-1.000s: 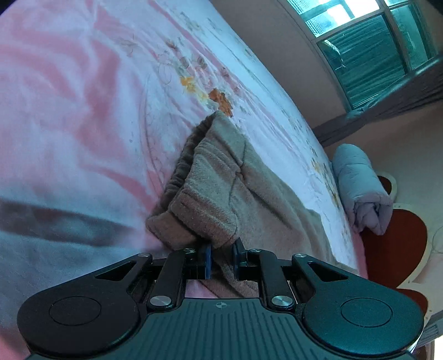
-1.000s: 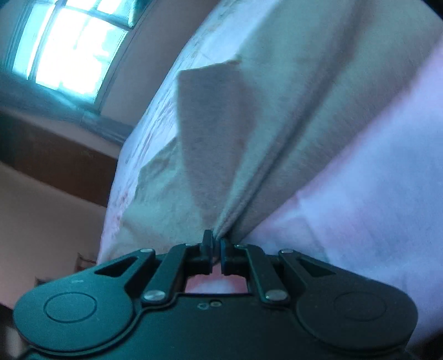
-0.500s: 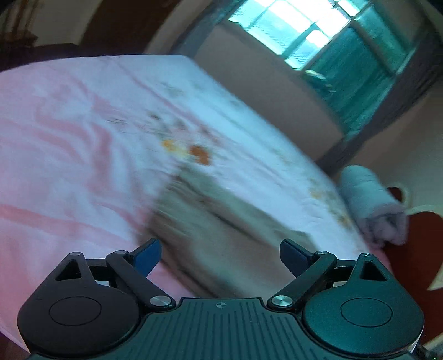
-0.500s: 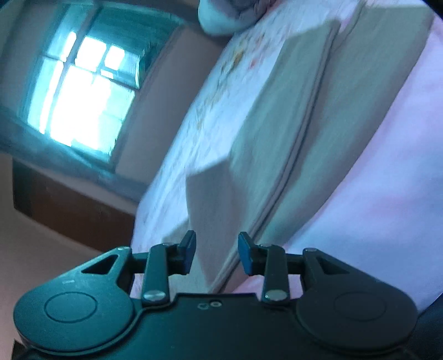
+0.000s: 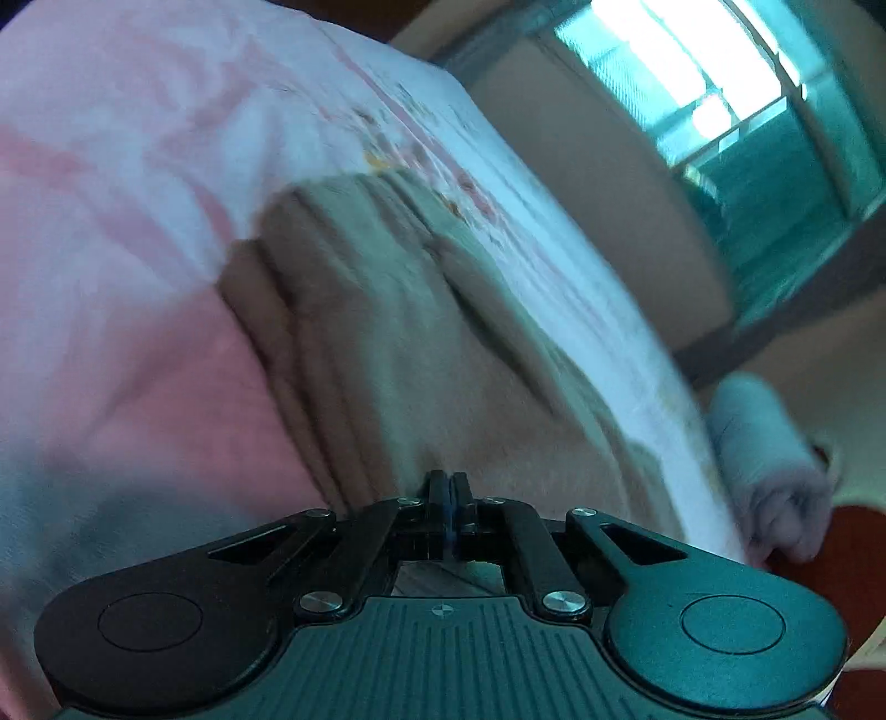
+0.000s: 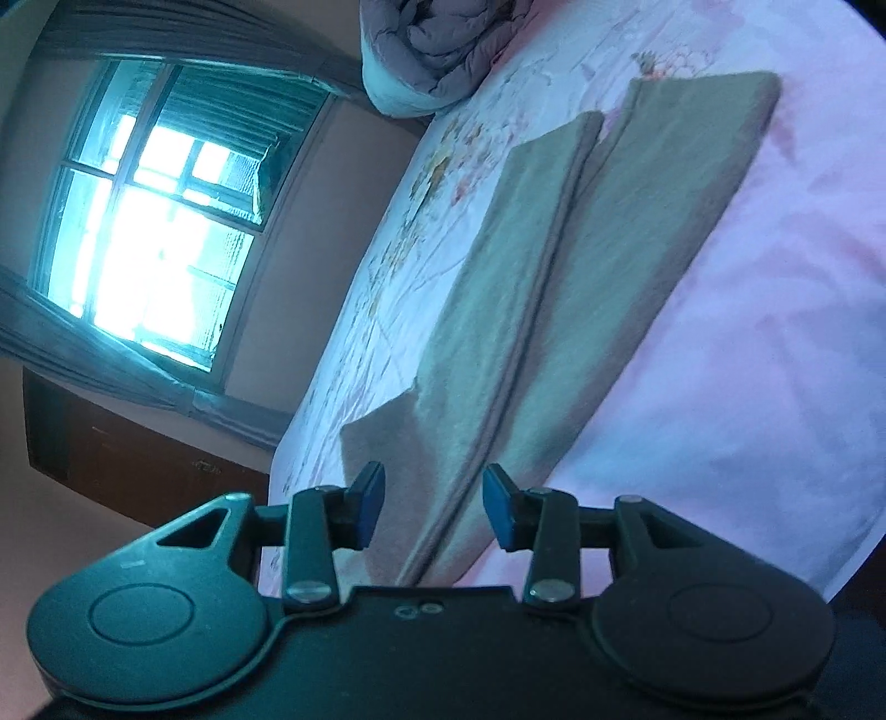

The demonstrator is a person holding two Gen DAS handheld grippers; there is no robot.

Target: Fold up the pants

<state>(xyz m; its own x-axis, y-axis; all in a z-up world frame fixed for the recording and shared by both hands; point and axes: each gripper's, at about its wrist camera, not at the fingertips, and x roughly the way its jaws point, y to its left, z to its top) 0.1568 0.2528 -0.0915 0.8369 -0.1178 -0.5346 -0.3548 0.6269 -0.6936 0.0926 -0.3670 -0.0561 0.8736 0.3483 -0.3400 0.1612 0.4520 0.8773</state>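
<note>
1. Left gripper (image 5: 448, 493) is sitting with jaws pressed together right at the near edge of the pants (image 5: 398, 343); blur is hiding whether cloth is pinched.
2. Pants are lying flat on the pink bedsheet (image 5: 127, 354), long axis running from the grippers toward the far end, near a rolled quilt (image 6: 443, 50).
3. Right gripper (image 6: 432, 509) is hovering spread, straddling the fold seam, holding nothing.
4. No containers showing.

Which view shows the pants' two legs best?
The right wrist view: the pants lie sharp along the bed, legs side by side, ahead of the open right tool. The left wrist view shows them blurred, from the waistband end, beyond the shut left tool.
</note>
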